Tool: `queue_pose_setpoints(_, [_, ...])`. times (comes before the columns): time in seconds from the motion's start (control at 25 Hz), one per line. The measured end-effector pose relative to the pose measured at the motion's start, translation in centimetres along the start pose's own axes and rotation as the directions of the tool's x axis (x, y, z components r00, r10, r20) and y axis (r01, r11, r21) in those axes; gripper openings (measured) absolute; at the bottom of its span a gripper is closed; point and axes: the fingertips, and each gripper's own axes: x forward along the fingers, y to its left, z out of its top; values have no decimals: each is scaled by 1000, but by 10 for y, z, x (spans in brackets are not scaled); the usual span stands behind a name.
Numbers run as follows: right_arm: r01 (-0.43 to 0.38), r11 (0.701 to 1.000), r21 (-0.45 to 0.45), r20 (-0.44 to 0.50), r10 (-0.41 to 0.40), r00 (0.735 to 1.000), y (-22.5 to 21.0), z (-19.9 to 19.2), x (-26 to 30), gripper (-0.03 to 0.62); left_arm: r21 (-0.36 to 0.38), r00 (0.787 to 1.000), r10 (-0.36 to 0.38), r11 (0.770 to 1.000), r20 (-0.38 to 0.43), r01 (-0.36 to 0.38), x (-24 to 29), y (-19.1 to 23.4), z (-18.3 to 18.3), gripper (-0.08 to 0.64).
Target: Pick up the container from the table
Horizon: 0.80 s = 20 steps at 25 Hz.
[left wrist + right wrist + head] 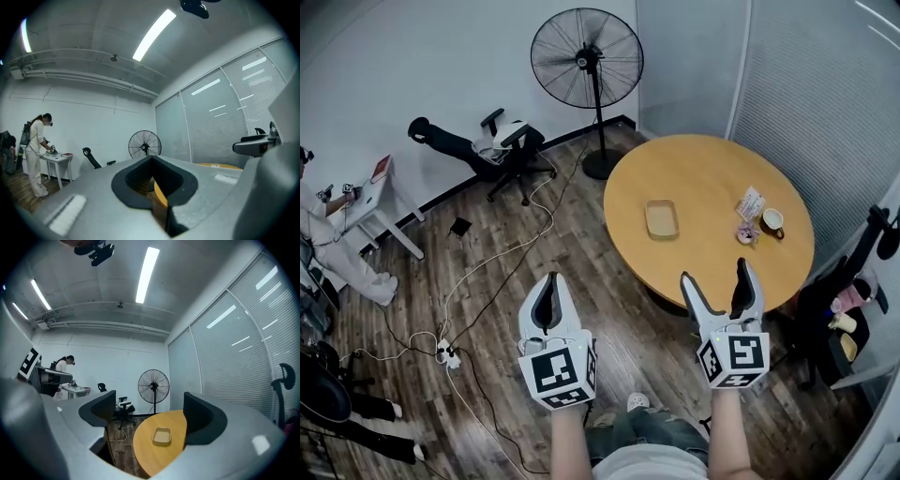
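Nothing of the job is done yet, as far as I can see from here. The container, a shallow tan tray, lies flat on the round wooden table, toward the nine o'clock side of the tabletop, well apart from both grippers and untouched. Over at the table's three o'clock edge sit a cup and a small packet, clear of the tray.

The person stands back from the table with both tools held out over the bare floor. The left gripper has its jaws pressed together at the tips with nothing caught between them. The right gripper has its jaws spread wide and empty. Its own view lines up on the tray, which shows in the gap between the two jaws but far off.

From the grippers the tray lies at about twelve to one o'clock. A standing fan is beyond the table at eleven o'clock.

So I judge the whole task remains: close the distance to the table, bring the open right jaws down around a wall of the tray, pinch and lift
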Motion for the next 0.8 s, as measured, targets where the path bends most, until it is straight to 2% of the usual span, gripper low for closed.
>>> queue_pose_setpoints(0.44, [10,1000,3,-50,-10,999,-28,-26,60,456,-4,999,-1,1000,-45,0,65,-9,-22,1])
queue_pose_setpoints(0.8, [56,998,-7,-51,-57,997,-41,-28,140,456,-2,998,-51,999,-34,51,158,2,-23,2])
